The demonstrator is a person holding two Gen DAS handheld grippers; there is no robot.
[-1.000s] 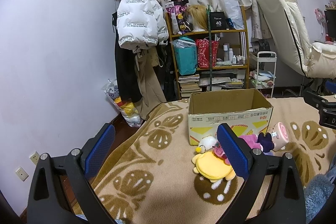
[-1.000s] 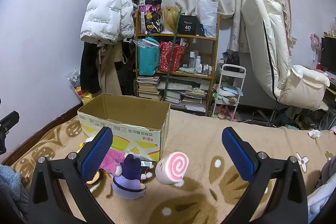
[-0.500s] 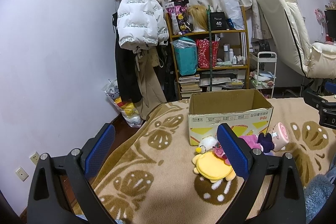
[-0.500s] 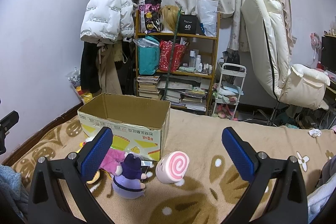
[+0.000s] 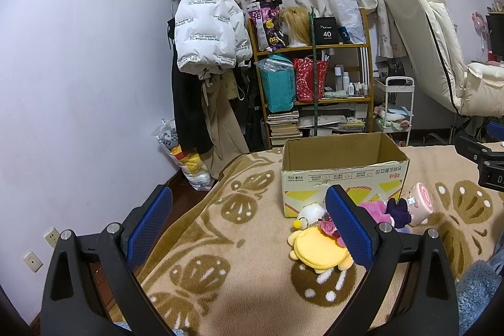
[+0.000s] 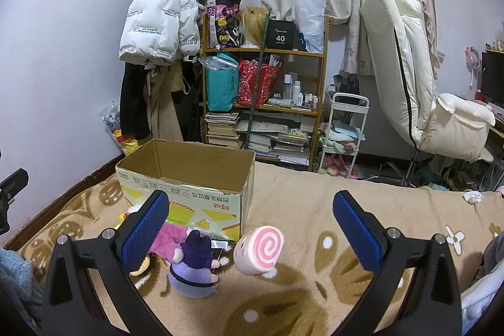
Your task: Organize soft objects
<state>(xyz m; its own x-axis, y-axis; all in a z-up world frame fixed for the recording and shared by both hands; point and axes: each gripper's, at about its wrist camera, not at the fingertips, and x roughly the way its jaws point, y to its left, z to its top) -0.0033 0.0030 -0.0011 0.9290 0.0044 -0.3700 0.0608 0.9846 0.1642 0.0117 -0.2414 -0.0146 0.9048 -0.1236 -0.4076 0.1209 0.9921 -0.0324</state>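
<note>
An open cardboard box (image 5: 343,169) stands on the tan blanket, also in the right wrist view (image 6: 189,178). Soft toys lie in front of it: a yellow plush (image 5: 318,251), a white plush (image 5: 310,213), a pink plush (image 6: 170,238), a purple doll (image 6: 195,266) and a pink swirl roll plush (image 6: 260,251). My left gripper (image 5: 249,225) is open and empty, left of the toys. My right gripper (image 6: 252,229) is open and empty, with the swirl roll between its fingers but farther off.
The tan patterned blanket (image 5: 220,257) covers the bed. A wooden shelf (image 6: 264,103) with books and bags, a hanging white jacket (image 5: 208,30), a white cart (image 6: 343,131) and a cream chair (image 6: 409,84) stand beyond the bed's far edge.
</note>
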